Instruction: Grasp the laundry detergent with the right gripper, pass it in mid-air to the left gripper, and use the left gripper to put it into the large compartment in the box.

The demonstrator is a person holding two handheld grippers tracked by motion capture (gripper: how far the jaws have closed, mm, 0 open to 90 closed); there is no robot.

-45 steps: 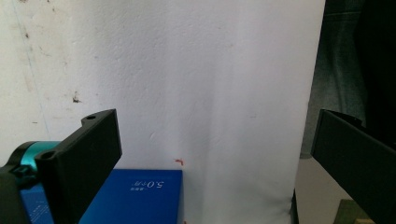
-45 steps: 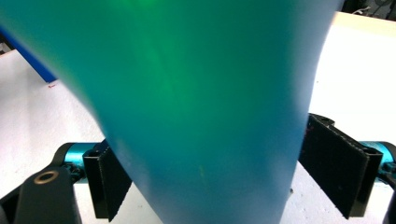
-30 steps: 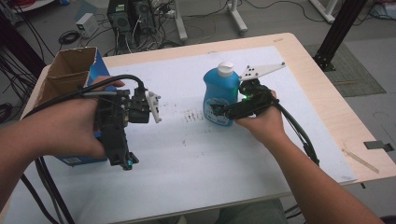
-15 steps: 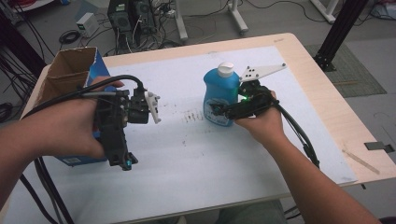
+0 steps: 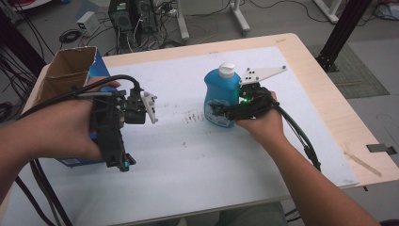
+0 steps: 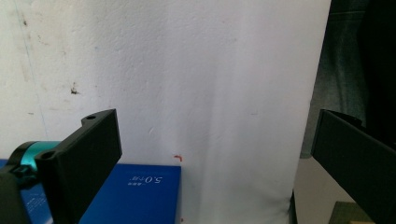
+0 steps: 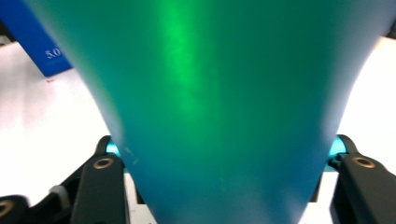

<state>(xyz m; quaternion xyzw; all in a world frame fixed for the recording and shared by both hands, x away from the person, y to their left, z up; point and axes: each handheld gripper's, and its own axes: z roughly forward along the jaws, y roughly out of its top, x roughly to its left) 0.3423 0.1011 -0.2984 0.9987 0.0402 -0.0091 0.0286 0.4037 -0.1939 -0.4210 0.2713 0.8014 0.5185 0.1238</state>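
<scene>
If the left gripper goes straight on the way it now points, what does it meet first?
Probably the white mat on the table: the left gripper has open jaws with nothing between them, and the blue box lies low, slightly aside.

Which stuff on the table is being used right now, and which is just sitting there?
Being used:
- blue bottle, upright on the white mat
- right gripper, jaws just closed on the bottle's sides

Just sitting there:
- open cardboard box at the table's left edge
- left gripper, open, holding nothing
- wooden stick near the right edge
</scene>
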